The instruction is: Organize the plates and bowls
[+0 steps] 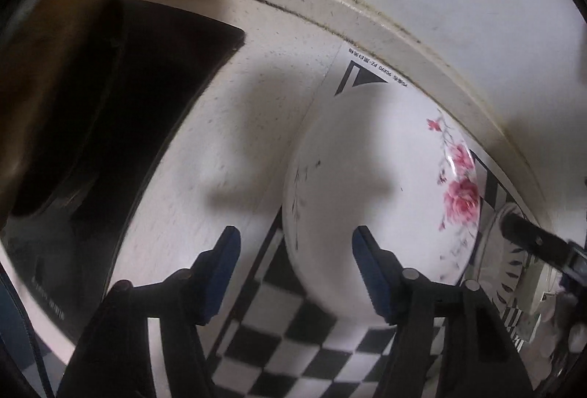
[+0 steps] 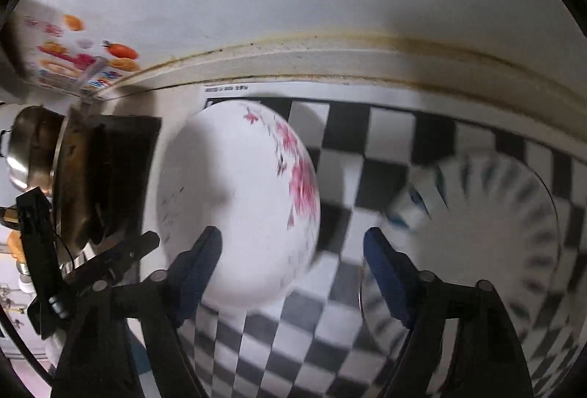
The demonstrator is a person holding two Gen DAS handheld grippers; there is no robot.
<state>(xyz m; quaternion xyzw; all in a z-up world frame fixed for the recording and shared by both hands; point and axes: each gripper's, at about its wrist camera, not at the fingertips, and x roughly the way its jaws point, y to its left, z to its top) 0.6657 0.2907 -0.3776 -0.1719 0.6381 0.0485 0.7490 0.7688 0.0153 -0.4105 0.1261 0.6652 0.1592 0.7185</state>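
A white plate with pink flowers (image 1: 381, 185) lies on a black-and-white checkered mat (image 1: 293, 343); it also shows in the right wrist view (image 2: 238, 200). My left gripper (image 1: 295, 273) is open and empty, just in front of the plate's near left rim. My right gripper (image 2: 293, 273) is open and empty, above the mat between the flowered plate and a plate with dark leaf marks (image 2: 488, 236). The leaf plate shows at the right edge of the left wrist view (image 1: 513, 269). The left gripper appears at the left of the right wrist view (image 2: 110, 258).
A black stove top (image 1: 128, 104) with a metal pan (image 2: 44, 156) stands left of the mat. A white wall with a raised ledge (image 1: 422, 46) runs behind. A fruit sticker (image 2: 84, 60) is on the wall at the left.
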